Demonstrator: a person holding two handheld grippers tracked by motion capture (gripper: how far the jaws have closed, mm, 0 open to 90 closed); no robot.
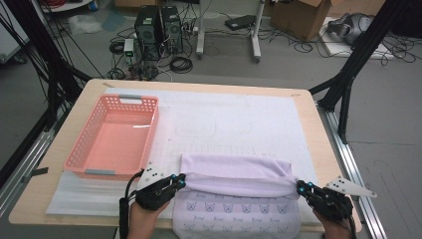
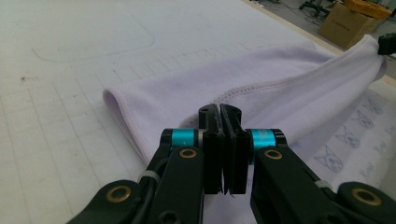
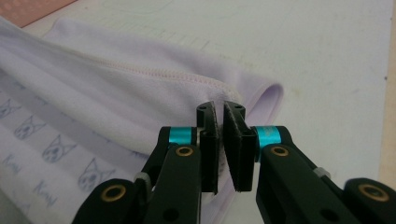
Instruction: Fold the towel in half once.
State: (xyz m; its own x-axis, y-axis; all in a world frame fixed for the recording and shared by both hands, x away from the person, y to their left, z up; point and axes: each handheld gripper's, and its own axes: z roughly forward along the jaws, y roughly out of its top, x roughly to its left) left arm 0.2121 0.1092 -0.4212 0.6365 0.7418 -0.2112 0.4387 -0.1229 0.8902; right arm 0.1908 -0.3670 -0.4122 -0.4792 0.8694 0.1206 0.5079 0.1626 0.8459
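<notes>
Lilac cloth [image 1: 234, 179]: folded edge pinched by left tool [image 1: 178, 180] and right tool [image 1: 300, 187]; pink basket [image 1: 115, 137] just beside on table [image 1: 308, 124], unobstructed.

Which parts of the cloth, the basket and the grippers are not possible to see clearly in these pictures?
- Cloth, high view: its near end is cut off by the bottom edge.
- Cloth edge inside the left gripper and the right gripper: hidden by the shut black jaws in both gripper views.
- Cat print on the cloth, high view: too small to read its words.
- Basket: its outer near wall faces away in the high view.
</notes>
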